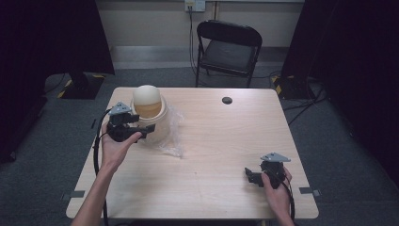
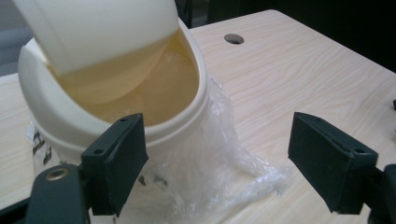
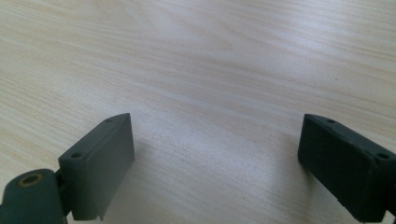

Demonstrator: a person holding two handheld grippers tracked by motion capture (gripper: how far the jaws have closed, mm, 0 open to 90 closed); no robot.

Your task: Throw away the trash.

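A: Any legible text, labels, brands or numbers?

B: None that can be read. Small dark print sits low on the cream bin's (image 2: 112, 107) side toward the left desk (image 2: 299, 79) edge in the left gripper view, but it is too blurred and too small to make out.

A: Signs or markings elsewhere?

B: No readable ones. Yellow-black hazard striping shows on the floor beyond the desk's two far corners in the high view; no lettering on it.

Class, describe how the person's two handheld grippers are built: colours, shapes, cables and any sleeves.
Both the left gripper and right gripper are black, each topped by a grey three-cornered plate, with a black cable trailing off. Each has two blocky, flat-faced black jaws with small screw holes. The forearms are bare; no sleeves visible.
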